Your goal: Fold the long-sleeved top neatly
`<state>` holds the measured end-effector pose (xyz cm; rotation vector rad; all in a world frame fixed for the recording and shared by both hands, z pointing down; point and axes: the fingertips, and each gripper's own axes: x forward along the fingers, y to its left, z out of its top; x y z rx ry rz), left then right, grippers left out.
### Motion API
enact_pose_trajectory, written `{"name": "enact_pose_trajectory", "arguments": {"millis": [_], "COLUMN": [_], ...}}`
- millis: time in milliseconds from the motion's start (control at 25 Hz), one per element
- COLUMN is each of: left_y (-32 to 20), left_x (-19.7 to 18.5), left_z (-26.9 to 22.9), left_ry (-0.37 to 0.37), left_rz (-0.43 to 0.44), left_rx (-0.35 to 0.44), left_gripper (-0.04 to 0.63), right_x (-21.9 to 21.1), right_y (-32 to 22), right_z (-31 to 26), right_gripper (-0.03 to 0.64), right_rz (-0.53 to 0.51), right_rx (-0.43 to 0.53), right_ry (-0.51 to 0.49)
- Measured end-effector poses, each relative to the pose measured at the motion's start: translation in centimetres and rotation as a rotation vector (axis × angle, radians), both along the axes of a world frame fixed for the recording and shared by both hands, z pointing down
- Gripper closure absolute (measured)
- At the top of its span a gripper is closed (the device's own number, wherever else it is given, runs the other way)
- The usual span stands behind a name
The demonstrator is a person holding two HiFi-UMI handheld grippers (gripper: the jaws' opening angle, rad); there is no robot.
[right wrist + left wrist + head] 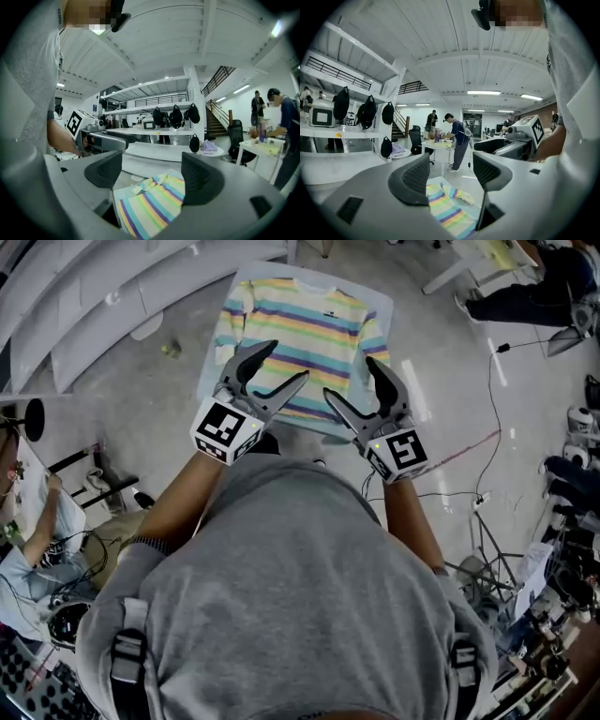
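Long-sleeved top (pixel 298 329), soft knit in pastel horizontal stripes of yellow, green, blue and purple, lies flat and front up on pale rectangular board (pixel 246 277) on grey concrete floor (pixel 141 371). Sleeves run down along its sides. Left gripper (pixel 284 367) and right gripper (pixel 350 381), matte grey plastic with dark ribbed pads, hover side by side over hem end of top. Both sets of jaws spread wide, nothing between them, garment untouched. Person in grey T-shirt (pixel 300 587) holds both.

Striped top (pixel 298 320) flat, left claw (pixel 288 361), right claw (pixel 349 377) agape
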<state>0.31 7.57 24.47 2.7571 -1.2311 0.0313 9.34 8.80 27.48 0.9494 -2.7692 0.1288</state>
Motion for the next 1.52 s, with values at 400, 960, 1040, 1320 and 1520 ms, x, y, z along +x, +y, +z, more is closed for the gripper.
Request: {"name": "enact_pose_trajectory", "arguments": {"millis": [400, 960, 1040, 1320, 1520], "left_y": [-7.4, -12.4, -12.5, -13.6, -13.4], "left_x": [-6.9, -14.0, -14.4, -17.2, -18.6], "left_z": [3.3, 11.1, 12.3, 17.6, 21.4], "left_ry": [-0.023, -0.066, -0.085, -0.154, -0.184], "left_rz": [0.060, 0.030, 0.005, -0.089, -0.113], "left_rx": [-0.080, -0.193, -0.212, -0.296, -0.380], "left_gripper": [0.282, 0.284, 0.284, 0.316, 0.316], "right_x": [-6.2, -11.6, -11.6, -12.7, -13.1], "right_y": [-6.3, -11.6, -11.8, -12.4, -12.1], "right_z": [1.8, 6.7, 7.7, 11.1, 12.9], "right_gripper": [0.207, 0.220, 0.221, 0.222, 0.222], "right_rz": [0.092, 0.157, 0.155, 0.125, 0.114], "right_rx": [-0.042, -0.106, -0.122, -0.196, -0.233], "right_ry": [0.019, 0.053, 0.046, 0.041, 0.057]}}
